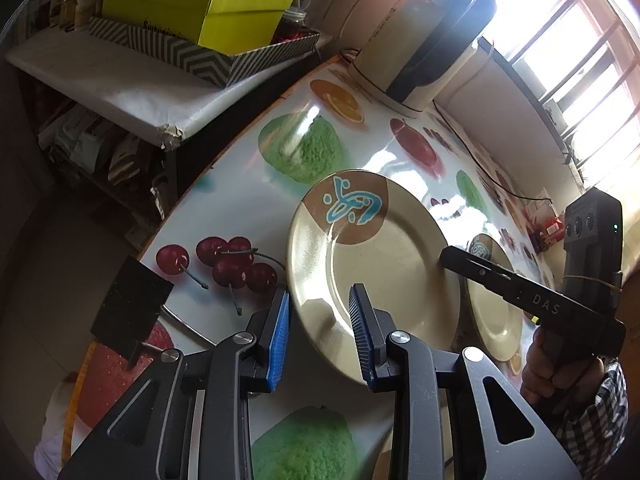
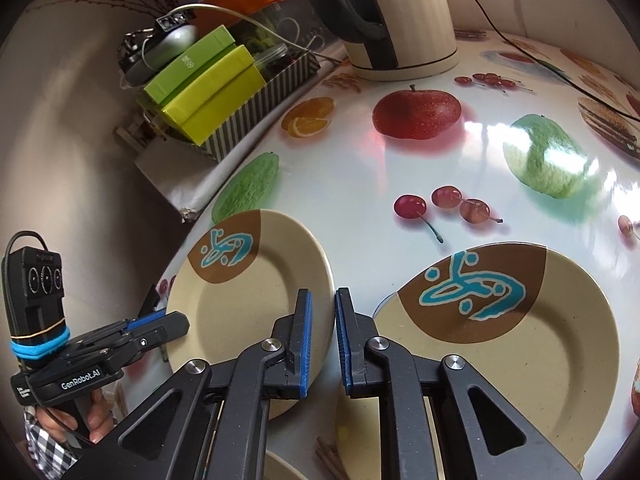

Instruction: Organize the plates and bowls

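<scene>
Two cream plates with a brown patch and blue motif lie on the fruit-print table. In the left wrist view the left plate is straight ahead; my left gripper is open, its jaws either side of the plate's near-left rim. The second plate lies to its right, partly hidden by the right gripper. In the right wrist view my right gripper is open with a narrow gap, its jaws either side of the right rim of the left plate. The second plate lies to the right. The left gripper shows at the left.
A cream and black kettle stands at the table's far side, with a cable trailing across. Green boxes in a striped tray sit on a shelf beside the table. Another cream rim shows at the bottom edge.
</scene>
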Demonstrator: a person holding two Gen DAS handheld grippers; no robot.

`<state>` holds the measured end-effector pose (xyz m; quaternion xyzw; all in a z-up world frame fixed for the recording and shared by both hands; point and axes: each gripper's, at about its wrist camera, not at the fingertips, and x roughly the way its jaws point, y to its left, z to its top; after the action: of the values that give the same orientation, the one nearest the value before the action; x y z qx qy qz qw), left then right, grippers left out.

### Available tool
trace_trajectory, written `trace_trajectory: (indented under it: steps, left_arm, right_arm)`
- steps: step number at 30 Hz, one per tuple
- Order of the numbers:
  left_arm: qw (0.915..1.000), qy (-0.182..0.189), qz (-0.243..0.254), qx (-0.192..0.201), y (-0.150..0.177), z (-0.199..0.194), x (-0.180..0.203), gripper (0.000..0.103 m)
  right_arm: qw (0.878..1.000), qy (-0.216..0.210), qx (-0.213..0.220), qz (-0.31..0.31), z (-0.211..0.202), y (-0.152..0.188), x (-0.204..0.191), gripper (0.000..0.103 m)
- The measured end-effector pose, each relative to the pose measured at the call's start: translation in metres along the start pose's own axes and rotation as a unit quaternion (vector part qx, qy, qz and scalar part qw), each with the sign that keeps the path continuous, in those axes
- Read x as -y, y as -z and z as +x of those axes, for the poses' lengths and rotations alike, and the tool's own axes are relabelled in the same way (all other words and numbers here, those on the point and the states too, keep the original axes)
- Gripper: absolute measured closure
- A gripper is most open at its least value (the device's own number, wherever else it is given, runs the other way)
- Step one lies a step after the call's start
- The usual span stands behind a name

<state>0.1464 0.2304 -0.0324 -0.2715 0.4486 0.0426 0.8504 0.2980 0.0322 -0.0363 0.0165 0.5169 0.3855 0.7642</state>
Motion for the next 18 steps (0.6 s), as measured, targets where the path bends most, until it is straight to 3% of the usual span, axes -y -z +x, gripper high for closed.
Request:
trace_trajectory:
  steps: [18]
  left_arm:
    - [0.9995, 0.012, 0.024, 0.016, 0.008, -0.029, 0.020, 0.072]
  right_arm:
    - [0.999, -0.017, 0.041, 0.014, -0.045, 0.010, -0.009, 0.091]
